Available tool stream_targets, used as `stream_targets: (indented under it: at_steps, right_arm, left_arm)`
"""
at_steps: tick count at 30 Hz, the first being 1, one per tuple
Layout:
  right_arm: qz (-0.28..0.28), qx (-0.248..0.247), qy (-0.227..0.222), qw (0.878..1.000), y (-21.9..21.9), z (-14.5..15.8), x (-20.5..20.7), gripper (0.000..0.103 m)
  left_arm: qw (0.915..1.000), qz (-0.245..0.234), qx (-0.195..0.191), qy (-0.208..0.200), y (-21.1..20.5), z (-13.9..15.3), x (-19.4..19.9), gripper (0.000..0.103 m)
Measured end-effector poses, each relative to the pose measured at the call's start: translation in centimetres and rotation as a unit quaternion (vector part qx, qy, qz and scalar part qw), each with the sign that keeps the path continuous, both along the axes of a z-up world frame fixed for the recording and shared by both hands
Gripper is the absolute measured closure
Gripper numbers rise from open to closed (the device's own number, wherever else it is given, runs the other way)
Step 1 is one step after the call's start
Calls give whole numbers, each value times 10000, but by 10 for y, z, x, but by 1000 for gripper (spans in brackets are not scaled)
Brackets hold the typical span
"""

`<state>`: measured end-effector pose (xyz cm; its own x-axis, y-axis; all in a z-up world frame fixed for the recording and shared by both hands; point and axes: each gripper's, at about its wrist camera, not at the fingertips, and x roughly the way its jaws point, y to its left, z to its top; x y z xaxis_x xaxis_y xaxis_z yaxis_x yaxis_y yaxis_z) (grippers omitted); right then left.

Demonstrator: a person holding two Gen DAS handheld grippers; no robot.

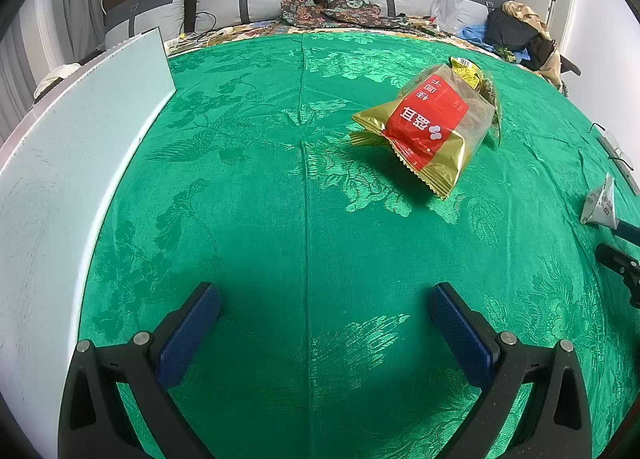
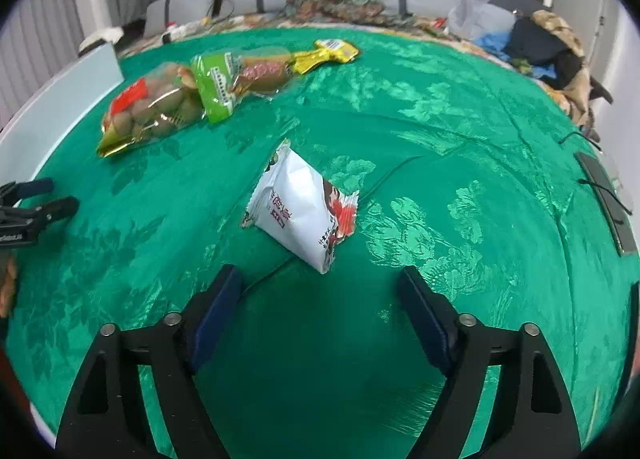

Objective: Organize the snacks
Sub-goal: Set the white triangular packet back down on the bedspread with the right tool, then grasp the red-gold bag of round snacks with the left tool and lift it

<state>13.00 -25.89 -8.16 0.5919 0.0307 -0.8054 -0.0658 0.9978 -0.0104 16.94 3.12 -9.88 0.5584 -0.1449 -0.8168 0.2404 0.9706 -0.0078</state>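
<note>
Right wrist view: right gripper (image 2: 318, 279) is held low over the green damask cloth (image 2: 440, 139), jaws spread wide, nothing between the pads. White crimped foil snack pouch w/ red print (image 2: 300, 211) lies just ahead of the fingertips, near mid-cloth, tilted, one corner pointing toward the jaws; not touched yet.

Toward the far-left part of the cloth a cluster is seen: clear gold-and-red bag of brown round snacks (image 2: 150, 111), green-labelled clear sausage pack (image 2: 240, 77) touching/overlapping it, yellow foil sachet (image 2: 334, 51) just beyond. White flat board (image 2: 60, 99) runs along the left edge.

Left wrist view: left gripper (image 1: 324, 301) also spread, empty, well short of the gold-and-red bag. White pouch is seen at the right edge of that view.

Judged step: approach to the white pouch w/ right gripper, prior to pick; pouch prob. to be added to the far-left cluster. Next move calls for short fwd advance, jaws straddling the near corner or crimped seam, then closing. Pouch is puffy and slick, so slip is poss.; grip on the seam is advised.
</note>
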Motion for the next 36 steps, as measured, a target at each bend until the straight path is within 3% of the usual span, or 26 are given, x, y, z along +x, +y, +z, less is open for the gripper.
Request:
stream_targets:
  at_steps: [9, 13, 18, 21, 25, 27, 28, 31, 36]
  right_arm:
    - [-121, 46, 39, 9999, -4, -1, 1, 12]
    - [-123, 46, 38, 9999, -4, -1, 1, 12]
    - [-121, 48, 39, 9999, -4, -1, 1, 12]
    - [-122, 48, 38, 9999, -4, -1, 1, 12]
    - [-122, 47, 38, 9999, -5, -2, 1, 12]
    - [-122, 48, 37, 9999, -5, -2, 1, 12]
    - [-122, 48, 37, 9999, -5, -2, 1, 12]
    - [-123, 50, 37, 9999, -5, -2, 1, 12]
    - [-124, 49, 37, 9999, -5, -2, 1, 12]
  left_arm:
    - [9999, -69, 35, 105, -2, 2, 1, 0]
    - [9932, -767, 254, 841, -23, 10, 22, 1]
    - [9849, -1573, 113, 715, -77, 55, 59, 1]
    - [9810, -1714, 331, 845, -111, 55, 87, 1]
    - [9807, -1436, 732, 1111, -134, 29, 120, 1]
    - [9826, -1171, 753, 1231, -130, 17, 131, 6]
    - [9841, -1045, 689, 1259, -127, 14, 133, 23]
    - [9897, -536, -33, 1329, -99, 16, 136, 35]
    - [9917, -46, -357, 1233, -42, 28, 100, 38]
